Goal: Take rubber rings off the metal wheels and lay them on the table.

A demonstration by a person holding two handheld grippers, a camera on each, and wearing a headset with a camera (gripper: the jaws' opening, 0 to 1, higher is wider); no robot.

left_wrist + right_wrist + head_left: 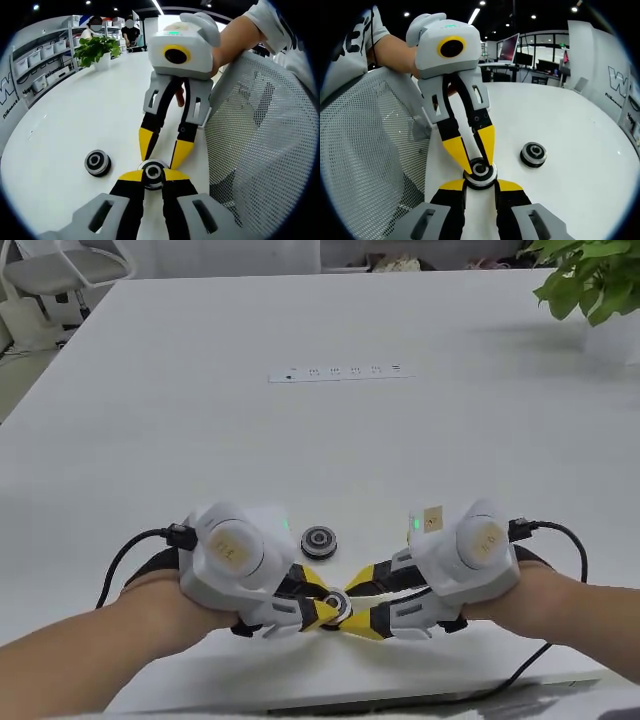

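L gripper (318, 612) and R gripper (358, 618) meet tip to tip, both pinching 1 metal wheel (335, 606) from opposite sides. L's yellow tips clamp its near rim. R's tips press its far rim w/ a narrow gap between them. This wheel sits near the front edge of the white table (200, 420), flat face up, axle hole pointing up, so its axis is roughly upright. Can't tell if it rests on the top or hangs just above.

2nd wheel (319, 541) lies flat just beyond the grippers, apart from them. Its hole is up too, w/ its black rubber ring (87, 161) on.

Table top is matte. A white power strip (340, 372) lies well back at centre, and a potted plant (590, 280) is at the far R corner. A mesh chair back (260, 140) is at the near edge.

Room: shelves w/ bins (40, 55), monitors (512, 49), ceiling spots.
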